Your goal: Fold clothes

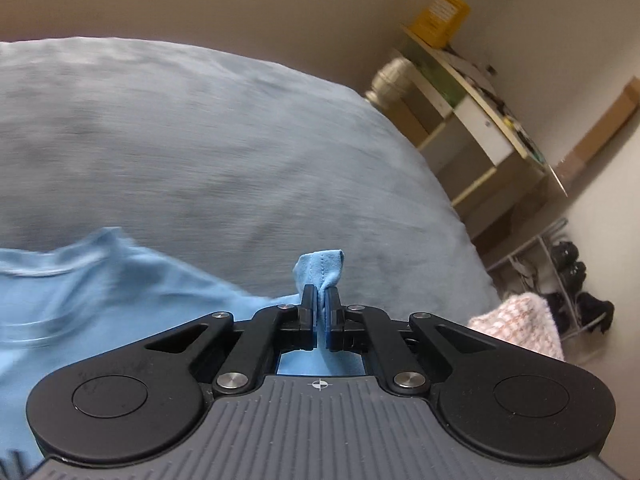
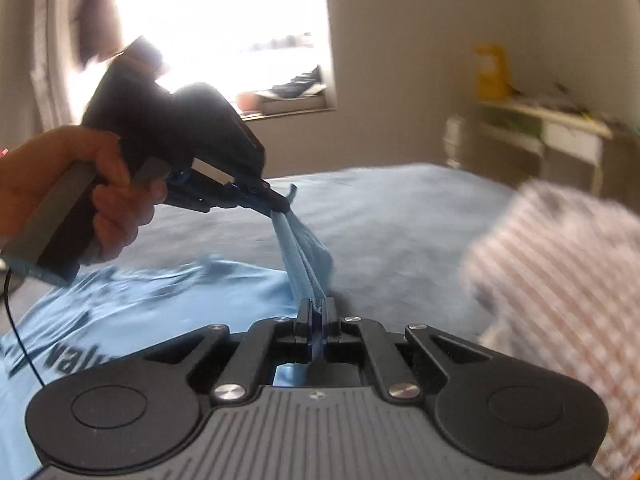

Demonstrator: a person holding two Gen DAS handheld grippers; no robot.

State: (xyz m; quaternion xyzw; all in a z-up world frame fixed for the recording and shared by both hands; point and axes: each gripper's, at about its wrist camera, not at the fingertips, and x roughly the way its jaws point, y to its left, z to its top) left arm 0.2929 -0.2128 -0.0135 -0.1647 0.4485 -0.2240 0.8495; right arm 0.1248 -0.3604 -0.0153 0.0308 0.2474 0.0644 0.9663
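A light blue T-shirt (image 1: 100, 292) with dark lettering (image 2: 92, 312) lies on the grey-blue bed (image 1: 200, 140). My left gripper (image 1: 320, 300) is shut on a bunched piece of its edge, and a small tuft of blue cloth sticks out beyond the tips. In the right wrist view my right gripper (image 2: 318, 312) is shut on the same fabric. A taut strip of cloth (image 2: 304, 256) runs from it up to the left gripper (image 2: 282, 208), which a hand (image 2: 80, 184) holds above the bed. Both views are blurred by motion.
A pink-and-white checked garment (image 2: 560, 280) lies on the bed at the right, also seen as a pink heap (image 1: 520, 324). Beyond the bed stand a cluttered desk (image 1: 472, 112) with a yellow box (image 1: 440, 16), a wire rack (image 1: 552, 276) holding dark things, and a bright window (image 2: 224, 32).
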